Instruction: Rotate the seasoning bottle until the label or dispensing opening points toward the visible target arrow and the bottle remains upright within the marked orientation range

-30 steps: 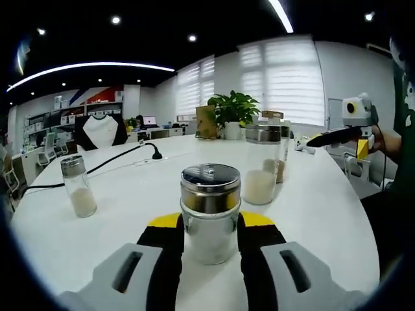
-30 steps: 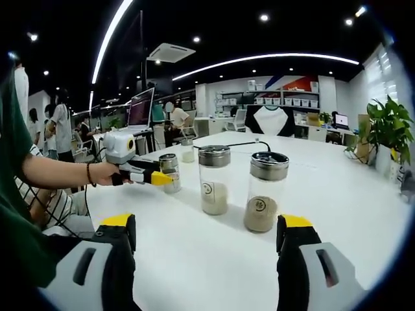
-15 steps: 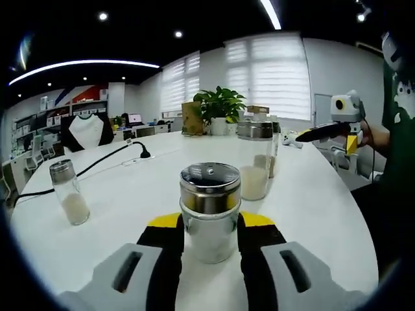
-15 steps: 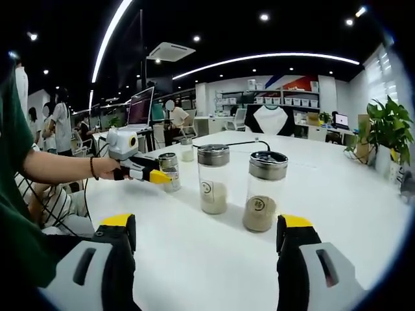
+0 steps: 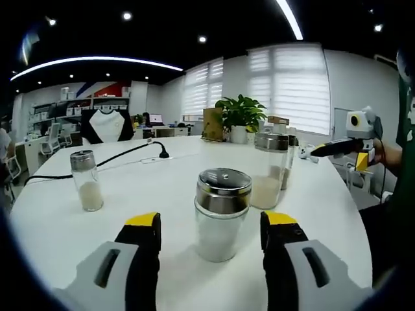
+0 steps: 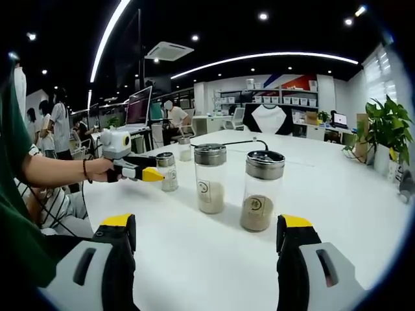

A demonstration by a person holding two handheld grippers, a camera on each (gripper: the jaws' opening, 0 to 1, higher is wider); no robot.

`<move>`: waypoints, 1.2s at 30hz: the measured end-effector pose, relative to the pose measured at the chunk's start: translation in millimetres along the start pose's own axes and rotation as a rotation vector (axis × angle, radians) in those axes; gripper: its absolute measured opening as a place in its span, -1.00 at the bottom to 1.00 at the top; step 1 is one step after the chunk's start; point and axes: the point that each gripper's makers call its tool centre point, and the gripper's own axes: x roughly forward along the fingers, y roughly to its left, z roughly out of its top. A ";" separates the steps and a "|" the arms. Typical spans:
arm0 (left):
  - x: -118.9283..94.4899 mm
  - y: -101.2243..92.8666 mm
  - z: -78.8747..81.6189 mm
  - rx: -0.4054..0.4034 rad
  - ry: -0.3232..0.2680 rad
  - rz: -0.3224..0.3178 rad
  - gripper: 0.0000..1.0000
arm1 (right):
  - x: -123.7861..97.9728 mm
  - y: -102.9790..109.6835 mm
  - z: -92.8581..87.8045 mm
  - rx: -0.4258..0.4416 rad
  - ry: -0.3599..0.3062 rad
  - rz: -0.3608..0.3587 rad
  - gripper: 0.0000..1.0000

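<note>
Step in hand: your left claw stands open around the short seasoning bottle, jaws clear of the glass on both sides. Judged from this, you are either between turns or finished with one; which of the two cannot be told.
Bottle position: upright on the white surface, centred between the left jaws, steel shaker lid on top, pale powder inside. In the right gripper view the same bottle sits just past the yellow tips of your left claw.
Label and opening: neither can be made out on this bottle from either view.
Target arrow: no arrow or range marking is visible on the surface.
Right claw: your right claw is open and holds nothing, well back from the two tall jars and, both of which show a round label facing it.
Other items: a small shaker stands well apart to the left; a black cable crosses the far surface; a potted plant stands at the back.
Next move calls for: confirm the heading first. If short, close evenly on the body below the lid, twist about the vertical axis, keep the base flat, release without tipping.
</note>
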 end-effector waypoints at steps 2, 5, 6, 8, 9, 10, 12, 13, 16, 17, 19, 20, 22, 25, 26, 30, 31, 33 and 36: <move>-3.8 -2.9 1.8 -0.011 -0.016 0.017 0.34 | 0.2 0.7 -1.4 -0.005 0.005 0.002 0.83; -6.4 -4.8 -0.8 -0.050 -0.021 0.075 0.53 | 0.8 1.4 -3.0 0.002 0.007 0.003 0.83; -6.6 -4.7 -0.4 -0.066 -0.032 0.093 0.61 | 1.0 1.5 -3.1 0.003 0.007 0.003 0.83; -8.7 -5.6 2.5 -0.087 -0.054 0.128 0.67 | 1.3 1.9 -3.0 0.002 0.008 0.005 0.83; -9.5 -6.2 5.3 -0.086 -0.067 0.145 0.67 | 1.5 2.3 -2.8 0.000 0.009 0.006 0.83; -9.6 -5.8 7.0 -0.087 -0.077 0.164 0.71 | 1.7 2.3 -2.5 -0.001 0.009 0.006 0.83; -8.6 -3.9 4.6 -0.101 -0.072 0.214 0.81 | 2.6 2.7 -2.1 -0.005 0.011 0.010 0.83; -7.6 -4.7 4.3 -0.102 -0.074 0.227 0.88 | 3.2 2.6 -1.9 -0.007 0.012 0.010 0.83; -3.4 -9.1 2.5 -0.077 -0.067 0.268 0.99 | 4.6 3.9 -0.2 -0.009 0.010 0.013 0.83; -2.7 -9.7 2.3 -0.067 -0.061 0.282 0.99 | 4.7 4.7 0.3 -0.010 0.010 0.015 0.83; -3.6 -5.9 3.2 -0.037 -0.056 0.346 0.99 | 4.6 6.2 0.4 -0.014 0.009 0.017 0.83; -3.7 -4.8 2.9 -0.028 -0.048 0.370 0.99 | 4.6 6.3 0.1 -0.013 0.010 0.016 0.83; -2.9 -4.0 6.2 -0.010 -0.055 0.403 0.93 | 4.6 6.6 -1.0 -0.009 0.011 0.017 0.83; 0.8 -3.4 6.8 -0.025 -0.050 0.444 0.80 | 4.1 5.7 -2.6 -0.006 0.014 0.013 0.83; 1.9 -1.8 6.7 -0.022 -0.048 0.456 0.78 | 3.9 5.3 -2.8 -0.004 0.013 0.013 0.83; 3.1 3.2 8.3 -0.047 -0.061 0.501 0.69 | 3.1 4.2 -2.8 -0.005 0.012 0.011 0.83; 3.2 3.3 8.5 -0.048 -0.063 0.502 0.60 | 3.0 4.3 -2.7 -0.004 0.012 0.011 0.83; 4.4 3.6 10.0 -0.044 -0.066 0.501 0.45 | 2.8 3.9 -2.3 0.000 0.010 0.011 0.83; 6.5 5.6 10.6 -0.056 -0.072 0.508 0.42 | 3.0 3.7 -2.3 0.000 0.010 0.012 0.83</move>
